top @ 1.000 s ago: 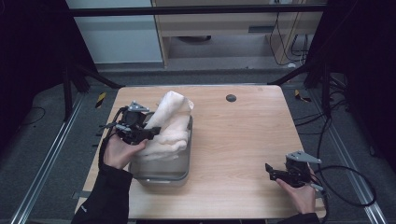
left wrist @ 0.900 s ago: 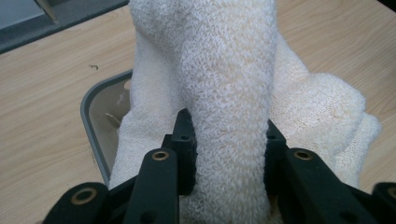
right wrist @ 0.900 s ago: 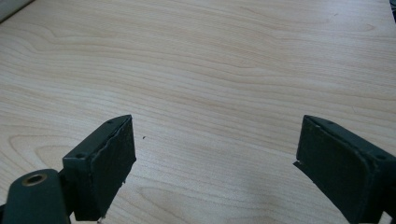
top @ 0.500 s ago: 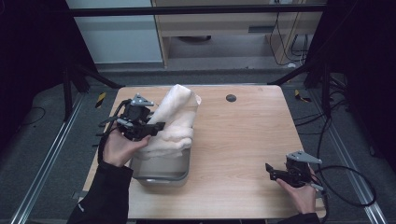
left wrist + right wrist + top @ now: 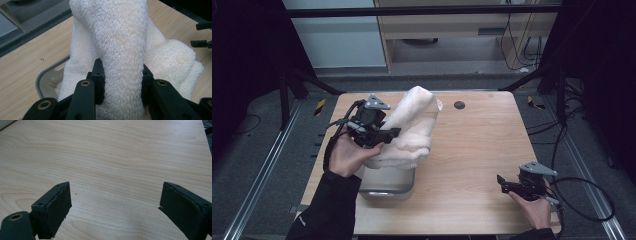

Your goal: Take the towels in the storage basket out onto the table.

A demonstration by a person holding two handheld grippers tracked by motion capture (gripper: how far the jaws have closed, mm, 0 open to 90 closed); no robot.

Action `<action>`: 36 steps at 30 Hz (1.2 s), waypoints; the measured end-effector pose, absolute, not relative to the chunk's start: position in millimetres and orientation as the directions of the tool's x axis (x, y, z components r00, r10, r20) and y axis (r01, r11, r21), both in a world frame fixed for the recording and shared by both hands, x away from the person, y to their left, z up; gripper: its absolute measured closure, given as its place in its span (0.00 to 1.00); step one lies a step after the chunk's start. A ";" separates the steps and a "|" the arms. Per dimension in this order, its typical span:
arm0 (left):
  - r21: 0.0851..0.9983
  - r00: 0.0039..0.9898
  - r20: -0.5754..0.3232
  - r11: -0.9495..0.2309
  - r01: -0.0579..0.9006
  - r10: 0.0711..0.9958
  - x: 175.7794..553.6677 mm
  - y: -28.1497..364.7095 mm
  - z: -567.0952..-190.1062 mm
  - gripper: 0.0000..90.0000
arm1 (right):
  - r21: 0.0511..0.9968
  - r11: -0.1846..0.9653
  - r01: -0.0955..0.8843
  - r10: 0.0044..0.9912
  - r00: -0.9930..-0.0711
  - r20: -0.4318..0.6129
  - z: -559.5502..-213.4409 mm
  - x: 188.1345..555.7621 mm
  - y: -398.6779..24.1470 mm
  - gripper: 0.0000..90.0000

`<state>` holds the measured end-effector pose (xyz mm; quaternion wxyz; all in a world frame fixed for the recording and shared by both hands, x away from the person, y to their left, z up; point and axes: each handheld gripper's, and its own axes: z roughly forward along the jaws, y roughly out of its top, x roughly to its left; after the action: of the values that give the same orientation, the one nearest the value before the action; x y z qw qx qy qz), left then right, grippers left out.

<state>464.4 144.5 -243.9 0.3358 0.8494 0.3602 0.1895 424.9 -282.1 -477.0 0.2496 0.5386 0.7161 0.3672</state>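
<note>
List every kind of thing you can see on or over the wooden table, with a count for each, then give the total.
Cream terry towel, clamped in the left claw: 1
Grey metal tray under the towel: 1
Black hand-held claws, left and right: 2
Small dark round disc near the table's far edge: 1
Total: 5

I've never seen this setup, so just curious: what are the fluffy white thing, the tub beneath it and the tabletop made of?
The towel looks like cream cotton terry: its looped, nubby pile is plain up close. The tub seems to be metal, perhaps stainless steel, going by its dull grey sheen and rounded rim, though plastic is possible. The table shows pale wood grain, matte; solid wood or printed laminate, I cannot tell.
</note>
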 end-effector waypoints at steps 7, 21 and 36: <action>0.714 0.693 0.087 -0.530 0.458 0.716 461.4 124.8 -234.3 0.75 | 0.798 0.166 0.579 0.955 -0.295 0.016 -476.9 425.0 -283.4 0.11; 0.715 0.735 0.077 -0.551 0.431 0.674 464.6 80.4 -239.5 0.75 | 0.803 0.153 0.576 0.960 -0.278 0.016 -478.7 423.6 -289.2 0.11; 0.705 0.769 0.078 -0.580 0.407 0.634 472.9 33.6 -259.1 0.74 | 0.793 0.149 0.590 0.960 -0.280 0.028 -481.6 422.2 -293.4 0.12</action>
<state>472.9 33.6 -259.1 0.3479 0.8738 0.2981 0.1631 422.2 -293.4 -481.6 0.2555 0.5431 0.7135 0.3616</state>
